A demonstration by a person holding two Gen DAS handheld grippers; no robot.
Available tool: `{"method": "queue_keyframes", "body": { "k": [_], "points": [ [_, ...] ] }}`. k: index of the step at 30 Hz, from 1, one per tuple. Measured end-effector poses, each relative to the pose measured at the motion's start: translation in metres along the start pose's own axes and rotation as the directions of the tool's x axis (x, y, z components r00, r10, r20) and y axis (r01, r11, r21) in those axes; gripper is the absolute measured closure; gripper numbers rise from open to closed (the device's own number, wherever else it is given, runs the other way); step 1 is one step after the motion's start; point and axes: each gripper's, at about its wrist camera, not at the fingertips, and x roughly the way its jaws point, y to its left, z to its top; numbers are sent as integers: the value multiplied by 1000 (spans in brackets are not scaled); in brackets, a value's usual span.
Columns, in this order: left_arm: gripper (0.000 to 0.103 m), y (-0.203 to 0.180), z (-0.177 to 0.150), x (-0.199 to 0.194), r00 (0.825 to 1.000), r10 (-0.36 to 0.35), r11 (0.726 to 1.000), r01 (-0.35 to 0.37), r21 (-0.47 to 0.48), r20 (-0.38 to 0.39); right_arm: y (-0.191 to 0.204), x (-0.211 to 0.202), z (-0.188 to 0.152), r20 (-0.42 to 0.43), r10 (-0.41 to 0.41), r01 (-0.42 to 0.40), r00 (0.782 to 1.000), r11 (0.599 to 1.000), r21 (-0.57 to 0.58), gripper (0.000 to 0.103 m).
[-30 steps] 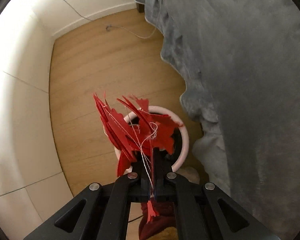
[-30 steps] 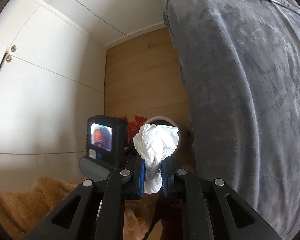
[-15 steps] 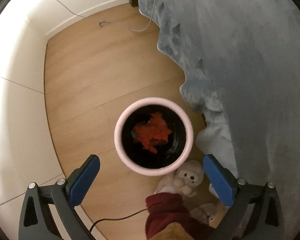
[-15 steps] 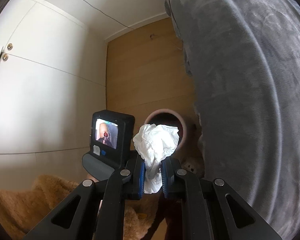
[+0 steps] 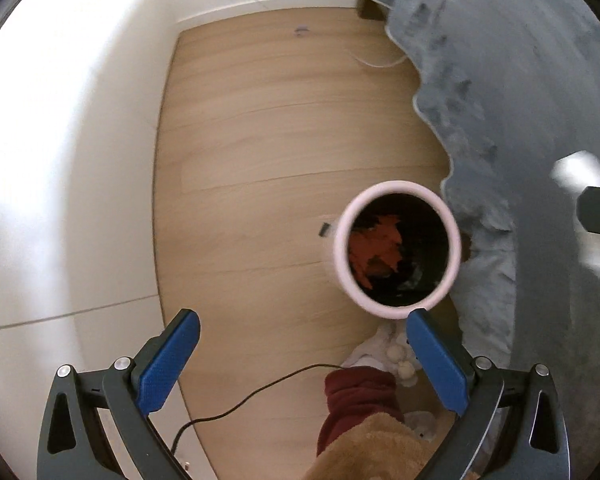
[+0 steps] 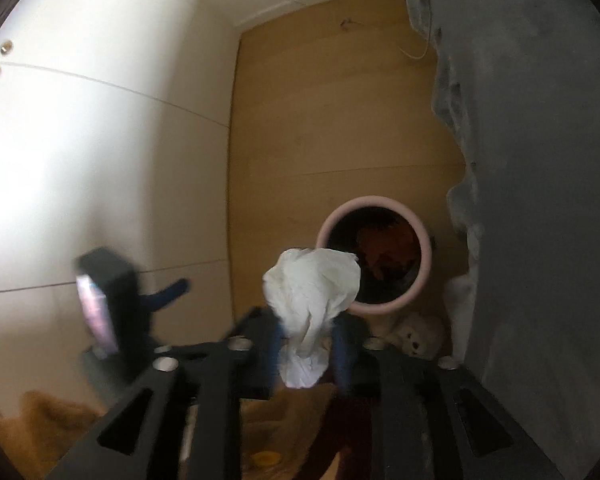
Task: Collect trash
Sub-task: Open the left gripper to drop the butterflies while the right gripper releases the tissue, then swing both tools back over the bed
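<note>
right hand-held gripper (image 6: 306,344), jaws just parting, tissue (image 6: 312,300) between them, above bin (image 6: 416,240).

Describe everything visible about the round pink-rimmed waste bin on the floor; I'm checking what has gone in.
The round pink-rimmed waste bin stands upright on the light wooden floor, close beside the hanging edge of the grey blanket. Its rim looks smooth, like plastic, and the inside is black, perhaps lined. Torn red paper scraps lie inside. A white plush toy sits against its base. No gripper touches it.
</note>
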Motion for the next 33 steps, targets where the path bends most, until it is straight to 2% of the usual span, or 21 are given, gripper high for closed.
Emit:
{"method": "queue_keyframes", "body": {
  "k": [1, 2, 4, 8, 10, 14, 16, 18, 19, 20, 23, 26, 27, 29, 33],
  "points": [
    [0, 3, -1, 0, 1000, 0, 1000, 0, -7, 0, 1, 5, 2, 3, -25, 25, 1000, 1000, -8, 51],
    [0, 5, -1, -1, 1000, -3, 1000, 3, -13, 0, 0, 9, 2, 6, -48, 48, 999, 999, -16, 43],
    [0, 9, -2, -2, 1000, -3, 1000, 3, -19, 2, 1, 12, 2, 25, -63, 64, 998, 998, -16, 36],
    [0, 8, -1, -6, 1000, -9, 1000, 9, -13, 7, -2, 12, 4, 17, -72, 72, 997, 997, -11, 28],
    [0, 3, 1, -10, 1000, -10, 1000, 10, -4, 12, -4, 13, 4, 6, -86, 86, 996, 996, -8, 28],
    [0, -11, 18, -37, 998, -12, 1000, 12, 10, 59, -11, -13, -7, 12, -41, 40, 999, 998, 54, 28],
    [0, -34, 34, -66, 991, -38, 998, 30, 60, 126, -17, -42, -19, 73, -19, 12, 997, 996, 90, 28],
    [0, -72, 51, -99, 978, -75, 986, 43, 161, 195, -26, -88, -38, 175, -15, -9, 985, 990, 138, 28],
    [0, -92, 59, -113, 970, -94, 976, 45, 213, 225, -35, -116, -50, 238, -29, -13, 971, 985, 174, 28],
    [0, -119, 67, -133, 957, -129, 958, 53, 282, 259, -40, -134, -58, 278, -44, -14, 960, 979, 203, 27],
    [0, -190, 83, -174, 929, -226, 896, 81, 436, 293, -76, -197, -92, 406, -129, -15, 905, 943, 332, 25],
    [0, -268, 91, -213, 901, -326, 806, 105, 583, 288, -125, -252, -132, 484, -236, -37, 843, 871, 489, 25],
    [0, -297, 90, -226, 889, -362, 765, 113, 634, 279, -144, -270, -150, 500, -274, -52, 821, 837, 545, 25],
    [0, -344, 86, -242, 884, -400, 699, 123, 705, 242, -175, -296, -183, 502, -348, -53, 792, 780, 624, 25],
    [0, -443, 58, -261, 890, -440, 555, 168, 815, 116, -241, -338, -260, 415, -520, 19, 746, 640, 768, 25]
  ]
}}
